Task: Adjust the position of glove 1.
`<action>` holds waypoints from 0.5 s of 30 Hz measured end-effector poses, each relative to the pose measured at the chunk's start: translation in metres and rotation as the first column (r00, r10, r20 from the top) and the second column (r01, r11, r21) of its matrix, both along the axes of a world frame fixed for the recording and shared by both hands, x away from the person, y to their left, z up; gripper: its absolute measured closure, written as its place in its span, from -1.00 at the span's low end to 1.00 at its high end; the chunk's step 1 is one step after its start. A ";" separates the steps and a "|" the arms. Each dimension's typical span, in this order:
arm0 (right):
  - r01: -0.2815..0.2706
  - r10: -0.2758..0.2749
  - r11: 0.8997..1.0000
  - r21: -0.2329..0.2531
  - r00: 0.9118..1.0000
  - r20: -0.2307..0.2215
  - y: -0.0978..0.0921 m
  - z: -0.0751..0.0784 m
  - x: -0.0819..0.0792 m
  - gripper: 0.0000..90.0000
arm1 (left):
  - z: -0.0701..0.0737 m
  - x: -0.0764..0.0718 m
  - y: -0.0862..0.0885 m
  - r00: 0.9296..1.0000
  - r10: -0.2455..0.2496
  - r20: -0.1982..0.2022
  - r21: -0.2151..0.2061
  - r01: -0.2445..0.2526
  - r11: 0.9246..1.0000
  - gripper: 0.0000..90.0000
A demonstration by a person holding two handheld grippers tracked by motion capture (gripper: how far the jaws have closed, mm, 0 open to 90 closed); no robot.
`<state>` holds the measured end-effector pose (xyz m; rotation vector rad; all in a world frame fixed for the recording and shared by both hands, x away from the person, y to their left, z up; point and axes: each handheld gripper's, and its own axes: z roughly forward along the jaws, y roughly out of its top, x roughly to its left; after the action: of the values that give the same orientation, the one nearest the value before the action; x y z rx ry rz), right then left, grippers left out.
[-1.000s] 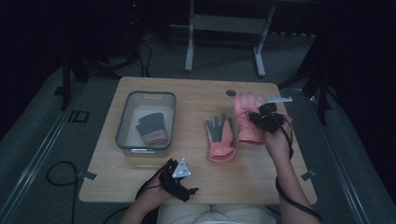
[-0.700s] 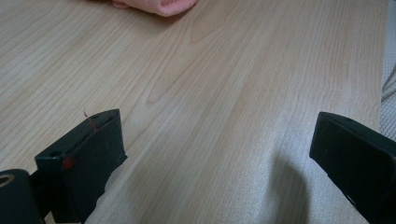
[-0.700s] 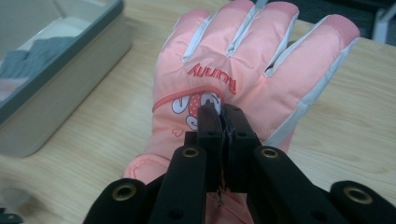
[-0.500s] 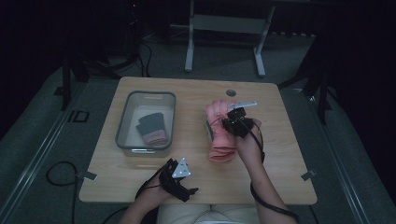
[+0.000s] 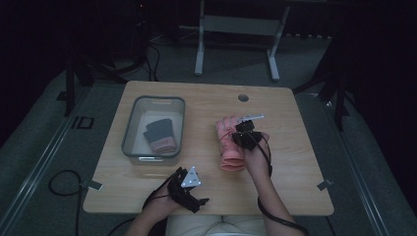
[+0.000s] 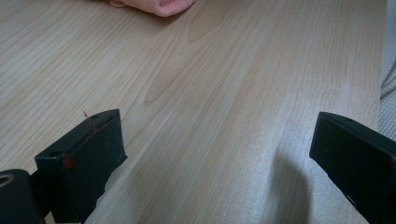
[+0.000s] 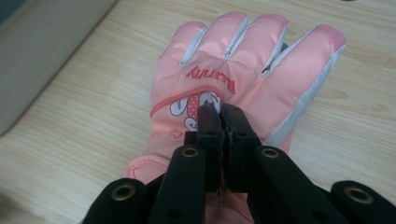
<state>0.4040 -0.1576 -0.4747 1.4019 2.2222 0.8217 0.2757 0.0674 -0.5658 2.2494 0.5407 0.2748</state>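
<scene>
From above, the right gripper sits on a padded pink winter glove lying mid-bench, a little right of a clear plastic bin that holds one more glove, grey with a pink cuff. The left gripper rests near the front edge of the pale wooden bench. Whether a second glove lies under the pink one I cannot tell, so I count two gloves for sure, one bin, two grippers.

Along the left gripper, its jaws stand wide apart over bare wood, holding nothing; the pink cuff peeps in at the top.

Along the right gripper, the jaws are pinched together on a thin fold of the pink glove's back, at the printed patch. That bite looks shallow; I'd judge the slick fabric could slip free on lifting, or the glove could swing and catch the bin's wall.
</scene>
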 end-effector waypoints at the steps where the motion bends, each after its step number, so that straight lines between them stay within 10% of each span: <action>1: 0.000 0.000 1.000 0.000 1.000 0.000 0.000 0.000 0.000 0.93 | 0.000 0.000 0.000 1.000 0.000 0.001 0.003 0.000 1.000 -0.94; 12: -0.031 0.032 0.999 0.021 0.998 -0.047 -0.004 -0.015 0.007 0.77 | 0.005 -0.001 0.000 1.000 -0.012 -0.003 -0.044 0.012 0.999 -0.94; 15: -0.071 0.071 0.996 0.047 0.997 -0.002 -0.006 0.000 -0.002 0.36 | 0.005 -0.002 -0.001 1.000 -0.019 0.013 -0.027 0.019 0.999 -0.94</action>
<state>0.4019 -0.1638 -0.4751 1.3538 2.2812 0.9015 0.2732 0.0663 -0.5603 2.2237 0.5136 0.2701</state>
